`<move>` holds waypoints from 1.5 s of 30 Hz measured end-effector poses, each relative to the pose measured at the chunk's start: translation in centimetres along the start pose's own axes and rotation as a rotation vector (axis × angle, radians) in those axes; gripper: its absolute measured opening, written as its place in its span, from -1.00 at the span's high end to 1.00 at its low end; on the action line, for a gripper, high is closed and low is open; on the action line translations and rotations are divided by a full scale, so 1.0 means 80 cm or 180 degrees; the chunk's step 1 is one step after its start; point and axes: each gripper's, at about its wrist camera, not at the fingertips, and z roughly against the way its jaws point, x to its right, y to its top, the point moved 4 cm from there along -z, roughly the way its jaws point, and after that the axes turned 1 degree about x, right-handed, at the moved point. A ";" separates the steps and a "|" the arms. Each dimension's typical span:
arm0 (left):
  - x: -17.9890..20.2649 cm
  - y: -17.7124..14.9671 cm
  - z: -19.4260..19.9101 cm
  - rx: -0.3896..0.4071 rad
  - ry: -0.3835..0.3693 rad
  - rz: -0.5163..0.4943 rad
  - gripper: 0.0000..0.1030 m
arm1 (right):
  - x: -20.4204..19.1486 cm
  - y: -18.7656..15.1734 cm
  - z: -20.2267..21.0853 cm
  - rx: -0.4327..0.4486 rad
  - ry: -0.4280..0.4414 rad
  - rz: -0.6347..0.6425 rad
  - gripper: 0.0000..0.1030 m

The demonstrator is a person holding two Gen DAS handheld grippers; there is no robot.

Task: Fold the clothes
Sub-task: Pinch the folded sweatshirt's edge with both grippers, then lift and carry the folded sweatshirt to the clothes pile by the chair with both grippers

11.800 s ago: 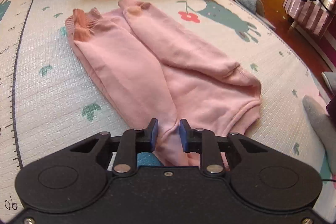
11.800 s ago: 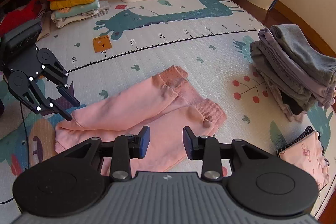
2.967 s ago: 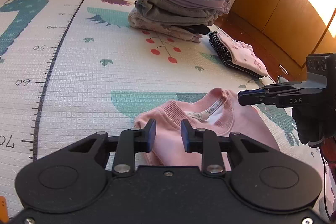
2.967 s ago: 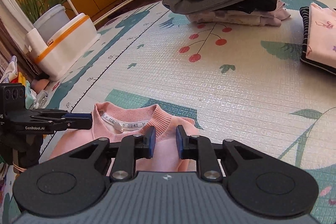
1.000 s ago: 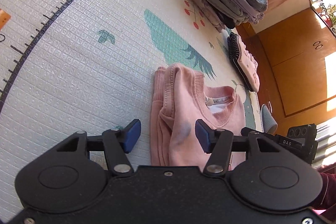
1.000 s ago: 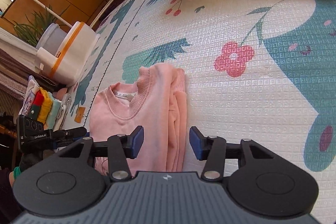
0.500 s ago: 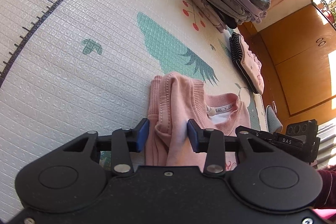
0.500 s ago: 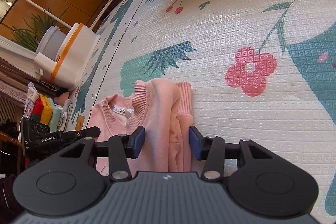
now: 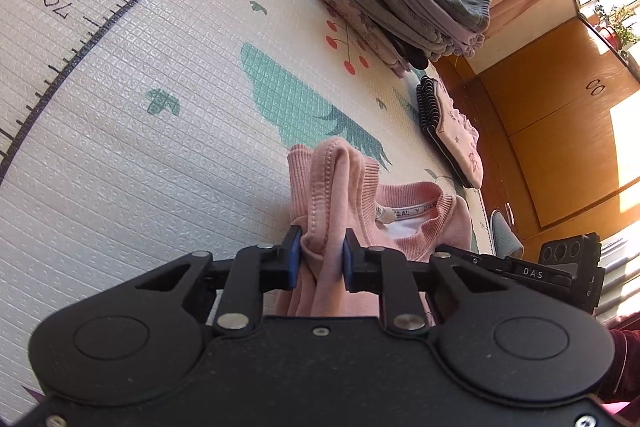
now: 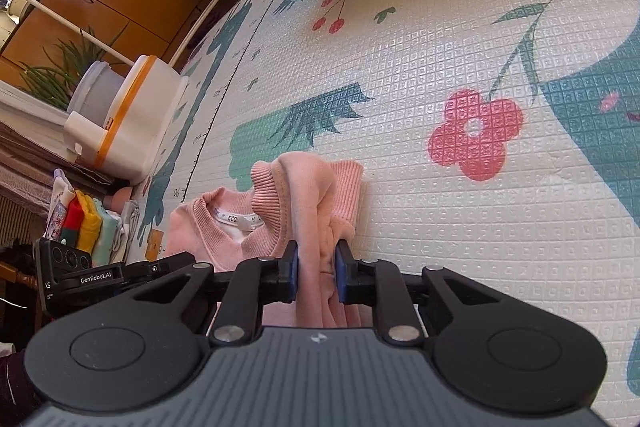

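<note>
Your left gripper (image 9: 319, 259) has just closed and pinches the pink sweatshirt (image 9: 336, 195) at lower centre of its frame, on the play mat (image 9: 160, 147). Your right gripper (image 10: 316, 271) has likewise just closed on the opposite folded edge, apparently the shoulder.

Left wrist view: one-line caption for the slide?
Left gripper pinches the folded edge of a pink sweatshirt on the play mat.
</note>
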 end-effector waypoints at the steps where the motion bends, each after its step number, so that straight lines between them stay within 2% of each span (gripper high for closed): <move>1: 0.003 -0.001 0.005 0.0020 -0.0016 -0.0025 0.66 | -0.007 0.000 0.004 0.0017 0.0013 0.0081 0.63; 8: 0.024 0.014 0.064 0.0350 -0.0096 -0.0190 0.66 | -0.065 0.003 0.027 0.0157 0.0152 0.0629 0.63; 15: 0.029 0.062 0.141 0.0987 -0.0061 -0.0183 0.66 | -0.141 0.049 0.026 0.0131 0.0404 0.0951 0.64; 20: 0.020 0.087 0.247 0.1667 0.0057 0.0009 0.66 | -0.233 0.104 0.003 0.0012 0.0576 0.1287 0.64; 23: 0.002 0.080 0.325 0.2072 0.0160 0.0249 0.66 | -0.314 0.121 -0.021 -0.0061 0.0746 0.1560 0.64; 25: -0.013 0.061 0.380 0.2314 0.0247 0.0449 0.66 | -0.367 0.122 -0.038 -0.0131 0.0873 0.1736 0.64; 30: -0.055 -0.013 0.514 0.2820 0.0538 0.0948 0.66 | -0.498 0.074 -0.083 -0.0453 0.1290 0.2189 0.64; 35: -0.092 -0.094 0.636 0.3288 0.0902 0.1356 0.66 | -0.624 -0.018 -0.139 -0.0904 0.1802 0.2434 0.64; 39: -0.114 -0.145 0.706 0.3638 0.1119 0.1599 0.66 | -0.708 -0.092 -0.192 -0.1243 0.2146 0.2474 0.64; 45: -0.145 -0.183 0.752 0.3922 0.1270 0.1890 0.66 | -0.790 -0.172 -0.251 -0.1609 0.2374 0.2557 0.64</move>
